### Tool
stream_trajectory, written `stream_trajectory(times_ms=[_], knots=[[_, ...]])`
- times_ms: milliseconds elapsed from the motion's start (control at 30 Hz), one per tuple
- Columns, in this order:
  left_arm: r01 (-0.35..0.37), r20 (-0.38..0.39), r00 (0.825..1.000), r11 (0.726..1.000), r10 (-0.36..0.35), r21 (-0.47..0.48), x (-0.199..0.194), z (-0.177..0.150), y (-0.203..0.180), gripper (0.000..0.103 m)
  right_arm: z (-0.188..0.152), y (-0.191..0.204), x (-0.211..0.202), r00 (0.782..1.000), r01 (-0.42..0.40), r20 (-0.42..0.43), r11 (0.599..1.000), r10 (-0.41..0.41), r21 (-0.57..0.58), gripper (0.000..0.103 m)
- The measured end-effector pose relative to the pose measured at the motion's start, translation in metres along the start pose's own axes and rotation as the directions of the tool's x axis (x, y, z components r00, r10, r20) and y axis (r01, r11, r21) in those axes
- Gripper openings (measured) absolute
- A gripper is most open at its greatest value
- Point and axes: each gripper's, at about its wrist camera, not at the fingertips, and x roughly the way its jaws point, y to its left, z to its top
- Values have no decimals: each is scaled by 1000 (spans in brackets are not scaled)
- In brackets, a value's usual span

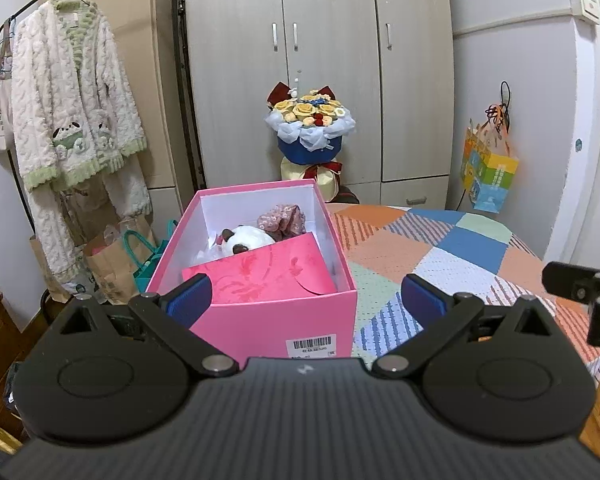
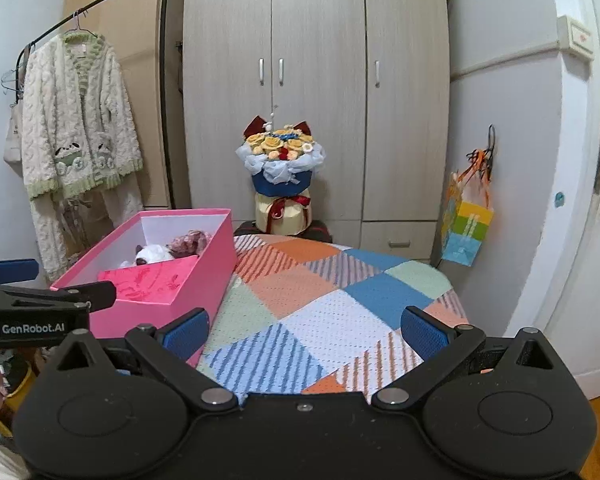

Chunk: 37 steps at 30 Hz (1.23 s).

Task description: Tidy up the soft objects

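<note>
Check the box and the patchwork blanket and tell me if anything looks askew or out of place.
Only the red paper bag stands out: it lies tilted in the pink box, leaning over the panda plush. The patchwork blanket lies flat. Nothing looks spilled or damaged.

Bedroom clutter around the patchwork surface (image 2: 332, 304)

Straight ahead of each gripper, beyond the surface's far edge, a flower bouquet (image 2: 281, 160) stands before a grey wardrobe (image 2: 316, 80). Far to the left, a fluffy cream robe (image 1: 72, 120) hangs from a clothes rack (image 2: 162, 80), with paper bags (image 1: 116, 268) on the floor below it. To the right, a colourful gift bag (image 2: 466, 220) hangs on the wall beside a white door (image 2: 580, 200).
</note>
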Motion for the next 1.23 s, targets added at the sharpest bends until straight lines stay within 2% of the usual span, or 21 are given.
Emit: stream_trajectory(times_ms=[500, 967, 1133, 1233], knots=[[-9, 28, 1000, 999, 11, -45, -3, -10, 6, 102, -10, -2, 4, 995, 100, 13, 995, -100, 3, 103], [-48, 29, 998, 998, 50, -48, -3, -14, 9, 102, -15, -5, 3, 994, 112, 10, 994, -112, 16, 103], [-56, 22, 998, 997, 58, -52, -1, -14, 12, 102, -18, -10, 7, 998, 62, -23, 997, -61, 45, 103], [-55, 21, 998, 997, 56, -54, -2, -15, 12, 102, -21, -10, 11, 998, 59, -38, 997, -57, 51, 103]])
